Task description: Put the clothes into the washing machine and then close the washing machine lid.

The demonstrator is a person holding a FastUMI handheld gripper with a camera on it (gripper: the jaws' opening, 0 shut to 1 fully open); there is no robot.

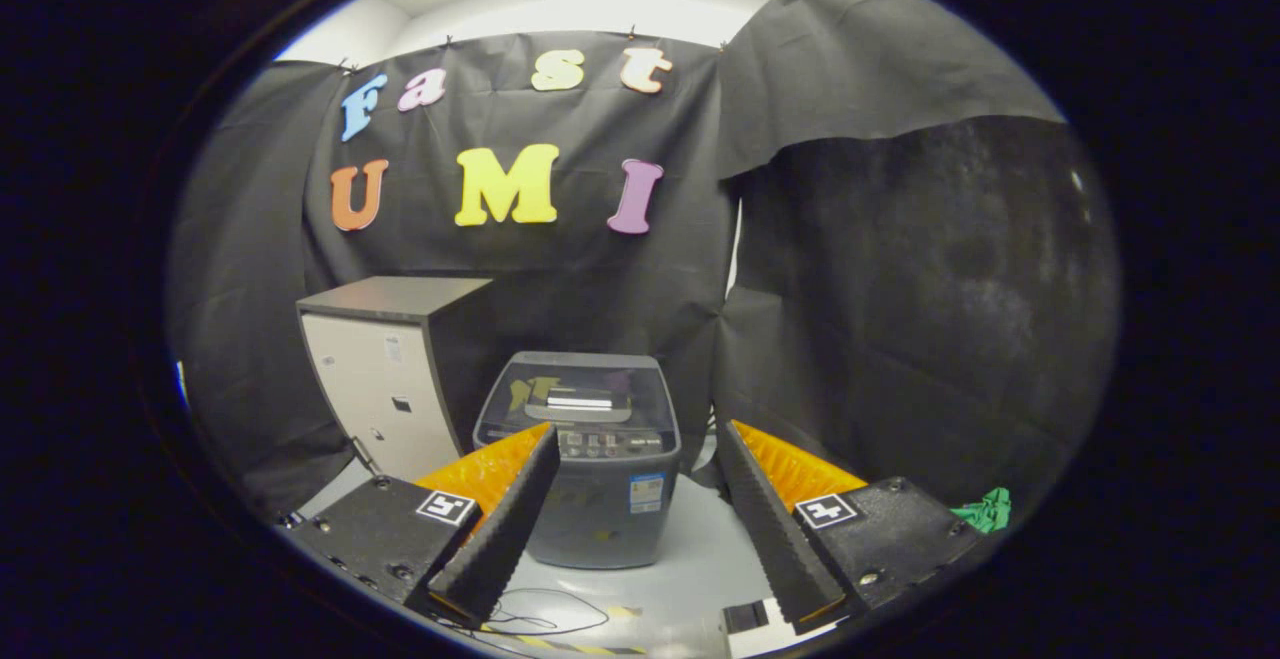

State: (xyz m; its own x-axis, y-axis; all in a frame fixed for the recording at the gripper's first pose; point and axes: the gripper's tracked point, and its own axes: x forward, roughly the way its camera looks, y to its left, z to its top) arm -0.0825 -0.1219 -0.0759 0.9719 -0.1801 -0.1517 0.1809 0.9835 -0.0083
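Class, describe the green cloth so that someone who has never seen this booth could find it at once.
Start at the grey washing machine standing on the pale floor ahead of the open gripper, its lid down. Look past the finger on the far side from the tall cabinet, to the foot of the black wall. The green cloth lies crumpled there, the one bright green, soft thing among hard grey boxes.

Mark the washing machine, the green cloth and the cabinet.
Washing machine [600, 514]: gripper view, front wall, beyond the open fingers.
Green cloth [985, 511]: gripper view, its middle.
Cabinet [385, 394]: gripper view, front panel.
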